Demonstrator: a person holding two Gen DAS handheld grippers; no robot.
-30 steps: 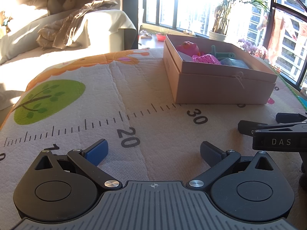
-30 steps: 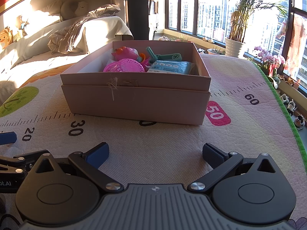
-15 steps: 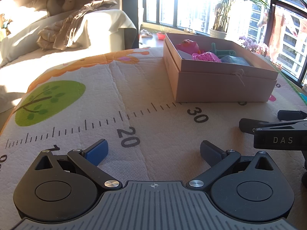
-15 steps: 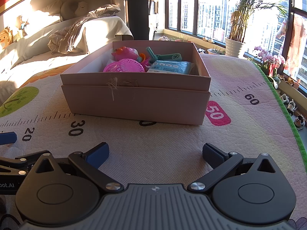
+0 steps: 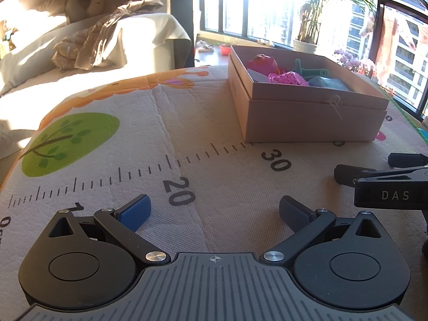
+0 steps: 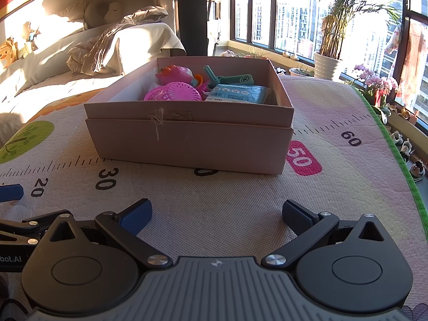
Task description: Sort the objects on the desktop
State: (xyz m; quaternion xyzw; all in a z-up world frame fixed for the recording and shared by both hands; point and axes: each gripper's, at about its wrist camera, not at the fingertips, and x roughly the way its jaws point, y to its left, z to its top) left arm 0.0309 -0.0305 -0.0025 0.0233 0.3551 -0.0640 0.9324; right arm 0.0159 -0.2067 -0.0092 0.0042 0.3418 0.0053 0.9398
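A pink cardboard box point(image 6: 187, 144) point(image 5: 307, 117) stands on the printed mat. Inside it lie a pink toy point(image 6: 175, 73), a pink perforated ball point(image 6: 174, 93), a teal plastic tool point(image 6: 230, 79) and a blue tissue pack point(image 6: 238, 93). My left gripper point(image 5: 215, 212) is open and empty, low over the mat near the printed 20, with the box ahead to the right. My right gripper point(image 6: 216, 214) is open and empty too, directly in front of the box's near wall. The right gripper's side shows at the right edge of the left wrist view point(image 5: 385, 176).
The mat point(image 5: 214, 139) carries a ruler print and a green tree picture point(image 5: 69, 141). Its green border point(image 6: 396, 155) marks the right edge. A sofa with a crumpled blanket point(image 6: 112, 45) sits behind, and potted plants point(image 6: 329, 64) stand by the windows.
The left wrist view has shifted slightly, so the box sits a little lower and further right in it. The right gripper has not moved. Both grippers stay open.
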